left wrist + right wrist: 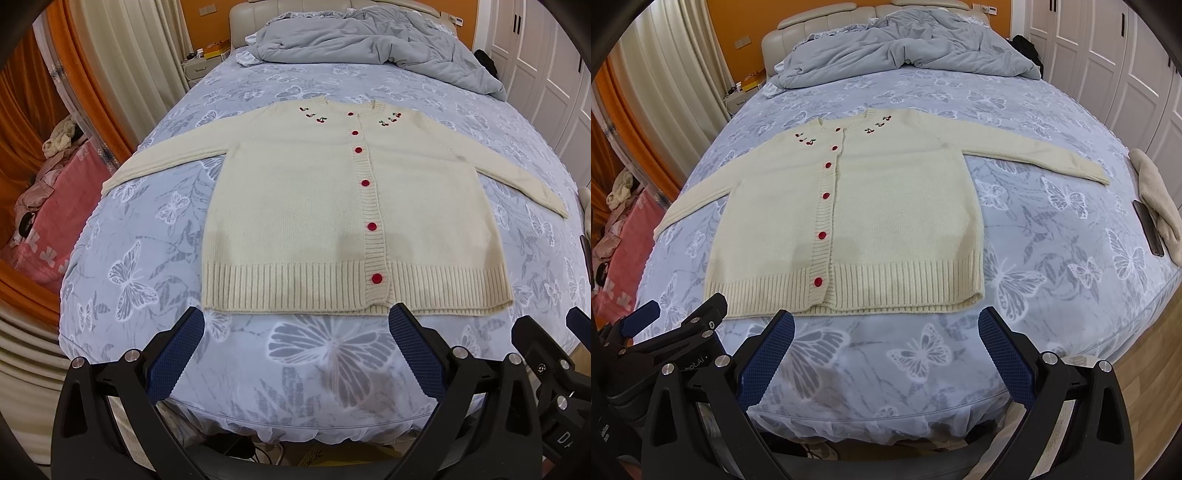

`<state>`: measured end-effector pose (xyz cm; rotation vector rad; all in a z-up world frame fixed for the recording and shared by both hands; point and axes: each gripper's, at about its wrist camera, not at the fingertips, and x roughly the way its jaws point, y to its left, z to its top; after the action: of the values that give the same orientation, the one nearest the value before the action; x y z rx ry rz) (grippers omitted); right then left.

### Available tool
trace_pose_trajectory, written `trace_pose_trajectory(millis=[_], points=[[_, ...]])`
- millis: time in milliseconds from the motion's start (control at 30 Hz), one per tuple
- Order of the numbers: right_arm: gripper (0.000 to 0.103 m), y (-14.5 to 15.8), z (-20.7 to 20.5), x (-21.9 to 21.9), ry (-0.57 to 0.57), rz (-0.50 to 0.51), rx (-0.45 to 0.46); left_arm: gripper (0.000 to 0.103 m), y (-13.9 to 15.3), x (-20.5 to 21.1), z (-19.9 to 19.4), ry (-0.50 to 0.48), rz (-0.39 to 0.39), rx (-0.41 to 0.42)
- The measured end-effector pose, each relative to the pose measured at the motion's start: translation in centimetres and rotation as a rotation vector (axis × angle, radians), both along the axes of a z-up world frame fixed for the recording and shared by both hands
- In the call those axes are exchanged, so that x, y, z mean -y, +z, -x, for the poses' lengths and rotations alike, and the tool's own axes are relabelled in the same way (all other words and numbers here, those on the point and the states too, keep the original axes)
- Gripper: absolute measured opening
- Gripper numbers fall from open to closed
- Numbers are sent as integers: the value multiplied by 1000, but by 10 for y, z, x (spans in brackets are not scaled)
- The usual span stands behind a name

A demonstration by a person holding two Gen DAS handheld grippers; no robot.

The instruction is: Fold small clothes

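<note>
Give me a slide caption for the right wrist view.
Open right gripper hovers before a buttoned cream cardigan spread flat on the bed.

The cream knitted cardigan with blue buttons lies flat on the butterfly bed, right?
Not quite. The cream knitted cardigan does lie flat on the butterfly-print bedsheet, but its round buttons are red, not blue. The left wrist view shows it.

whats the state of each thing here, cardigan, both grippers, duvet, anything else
cardigan: flat, face up, buttoned, both sleeves spread, unfolded
left gripper: jaws open, empty, just short of the hem
right gripper: jaws open, empty, just short of the hem
duvet: crumpled at the head of the bed
beige cloth: bunched at the right bed edge
dark flat object: lying beside the cloth, cannot tell what it is
</note>
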<state>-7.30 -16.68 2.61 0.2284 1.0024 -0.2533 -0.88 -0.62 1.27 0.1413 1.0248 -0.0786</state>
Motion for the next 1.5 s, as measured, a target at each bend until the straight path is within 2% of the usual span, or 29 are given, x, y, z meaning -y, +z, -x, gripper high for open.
trace_pose_trajectory(millis=[700,867,1000,1267,1500], points=[[97,-2,0,1,-1,-8,-1,98,-5,-1,2,0,2,-9],[97,-17,-2,16,-23,-47,-11,98,-16,-12,-5,22,80,-54],[97,-34,-12,78,-108,-80,-4,98,-28,-24,-13,59,116,-79],[97,-63,-72,279,-452,-100,43,98,-44,-25,-44,76,59,-55],[97,-113,-126,434,-719,-329,98,98,-55,-23,-76,95,60,-54]])
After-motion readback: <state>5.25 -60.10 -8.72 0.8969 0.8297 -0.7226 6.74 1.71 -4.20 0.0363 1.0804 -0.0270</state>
